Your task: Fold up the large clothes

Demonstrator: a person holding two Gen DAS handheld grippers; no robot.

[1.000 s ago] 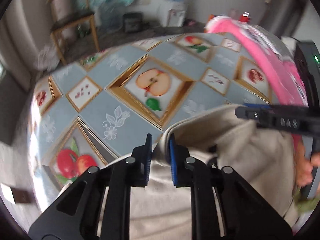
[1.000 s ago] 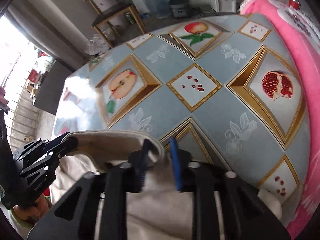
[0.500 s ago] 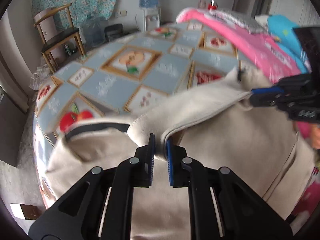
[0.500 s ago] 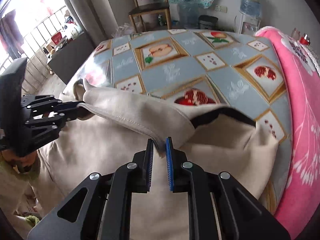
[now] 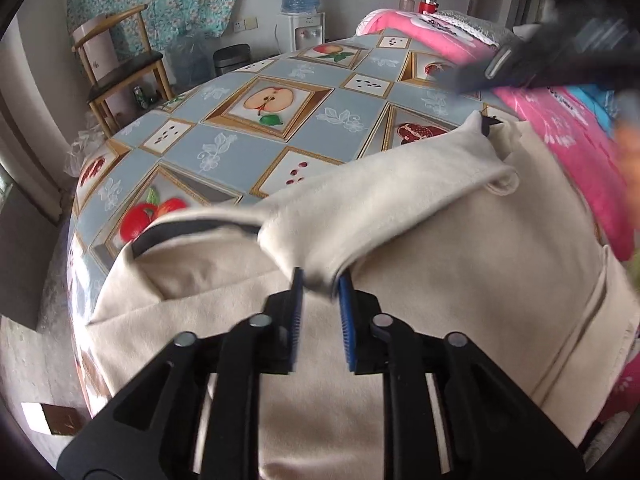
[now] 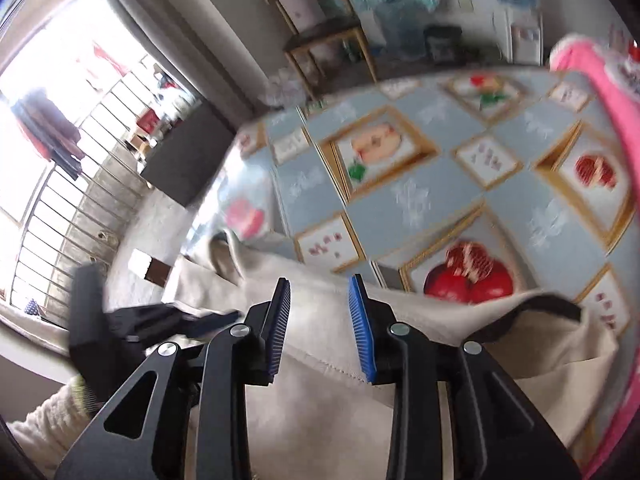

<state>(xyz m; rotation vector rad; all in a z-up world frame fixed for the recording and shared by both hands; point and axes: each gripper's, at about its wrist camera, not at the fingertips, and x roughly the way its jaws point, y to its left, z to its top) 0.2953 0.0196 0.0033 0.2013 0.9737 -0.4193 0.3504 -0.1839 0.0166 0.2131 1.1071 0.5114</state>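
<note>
- On the table [image 5: 240,148] with its fruit-print cloth, the cream garment [image 5: 440,280] lies spread at the near edge, one band already turned over across its middle; part of it hangs off the edge toward you.
- Your left tongs [image 5: 320,292] have just been opening: the jaws stand slightly apart with the end of the folded band between them, and the blur there makes it hard to say whether the pads still press on it.
- Your right tongs [image 6: 320,300] have also just been opening; they stand clearly apart above the hemmed edge, gripping nothing.
- Expect the cloth to handle as soft, fairly thick and limp: it will sag and drag, not hold a shape, though it looks unlikely to slip from ribbed pads.
- Take hold at edges and corners, where the hem gives a firmer bite; the stitched hem under the right tongs looks a fair place.
- Pinch both layers of a fold together, or the lower one may stay behind.
- Beside the table, the pink blanket [image 5: 560,128] lies close to the garment's far side; watch for snagging.
</note>
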